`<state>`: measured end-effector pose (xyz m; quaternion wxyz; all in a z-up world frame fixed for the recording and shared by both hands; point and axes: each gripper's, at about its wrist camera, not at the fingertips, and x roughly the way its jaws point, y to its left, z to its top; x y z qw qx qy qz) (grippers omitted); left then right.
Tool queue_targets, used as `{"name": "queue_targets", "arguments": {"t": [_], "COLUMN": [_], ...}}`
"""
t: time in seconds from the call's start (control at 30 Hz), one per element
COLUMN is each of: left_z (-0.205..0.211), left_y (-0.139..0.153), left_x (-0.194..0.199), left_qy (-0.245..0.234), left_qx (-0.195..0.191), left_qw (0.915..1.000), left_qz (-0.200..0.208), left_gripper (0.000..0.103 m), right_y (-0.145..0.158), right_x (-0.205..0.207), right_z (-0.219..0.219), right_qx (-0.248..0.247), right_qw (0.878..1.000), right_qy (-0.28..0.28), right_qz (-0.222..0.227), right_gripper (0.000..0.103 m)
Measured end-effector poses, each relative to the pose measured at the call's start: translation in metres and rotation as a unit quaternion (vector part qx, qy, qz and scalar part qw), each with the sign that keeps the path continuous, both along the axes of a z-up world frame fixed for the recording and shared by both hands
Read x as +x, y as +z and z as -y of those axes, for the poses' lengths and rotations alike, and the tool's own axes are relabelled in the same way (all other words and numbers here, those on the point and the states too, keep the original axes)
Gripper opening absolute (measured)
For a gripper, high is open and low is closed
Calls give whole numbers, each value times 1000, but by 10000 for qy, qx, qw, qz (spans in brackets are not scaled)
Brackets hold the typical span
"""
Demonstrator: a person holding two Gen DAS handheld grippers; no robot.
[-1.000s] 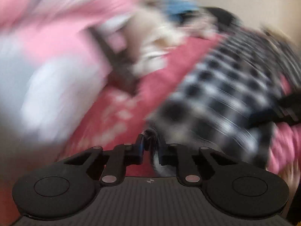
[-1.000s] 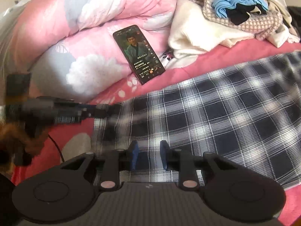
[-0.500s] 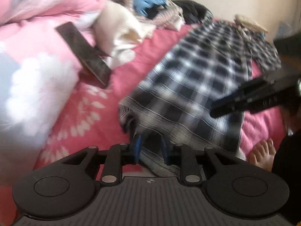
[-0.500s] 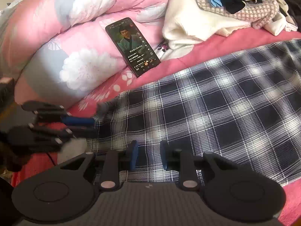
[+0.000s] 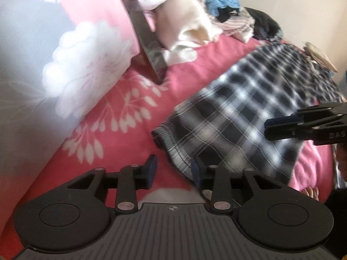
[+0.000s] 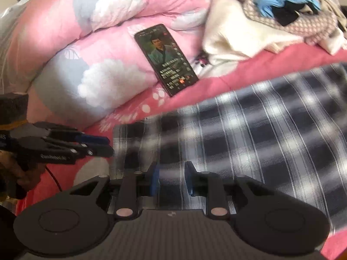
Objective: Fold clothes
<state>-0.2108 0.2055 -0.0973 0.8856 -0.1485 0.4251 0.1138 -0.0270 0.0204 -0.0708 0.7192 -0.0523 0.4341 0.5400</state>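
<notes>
Jaws of the left gripper (image 5: 173,169) are opening, releasing the plaid garment (image 5: 238,117), whose hem now lies just beyond them. Right gripper (image 6: 171,179) jaws, part spread, straddle the cloth's near edge; grip unclear.

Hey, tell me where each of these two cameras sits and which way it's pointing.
Left wrist: on the left gripper, jaws opening, angled down at the plaid shirt hem on the pink bedsheet; toes show.
Right wrist: on the right gripper, angled down over the shirt; a hand holds the left gripper.
Shared: shirt, phone, floral duvet, clothes pile, each other's gripper.
</notes>
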Motion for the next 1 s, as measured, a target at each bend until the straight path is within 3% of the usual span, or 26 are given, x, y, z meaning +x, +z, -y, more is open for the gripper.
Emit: {"name": "queue_targets", "arguments": {"t": [0.17, 0.27, 0.4, 0.67, 0.87, 1.0], "left_z": [6, 23, 51, 76, 80, 87], "left_y": [-5, -2, -2, -16, -25, -28], "left_x": [11, 15, 17, 15, 14, 10], "left_qy": [-27, -360, -914, -1555, -1812, -1997], "left_qx": [130, 458, 1044, 1765, 2071, 2367], "left_qw": [9999, 9980, 9897, 9712, 9606, 9498], "left_qz": [103, 230, 349, 378, 393, 450], "left_gripper": [36, 36, 36, 36, 36, 36], "right_y": [6, 8, 6, 8, 8, 2], "right_x": [9, 14, 12, -9, -29, -33], "right_z": [-27, -43, -59, -71, -89, -102], "right_qx": [273, 339, 304, 190, 68, -51], "right_qw": [9984, 9968, 9969, 9954, 9841, 9779], "right_qy": [319, 424, 492, 927, 1503, 1773], "right_qz": [-368, -584, -530, 157, 947, 1105], "right_gripper": [36, 41, 41, 41, 40, 38]}}
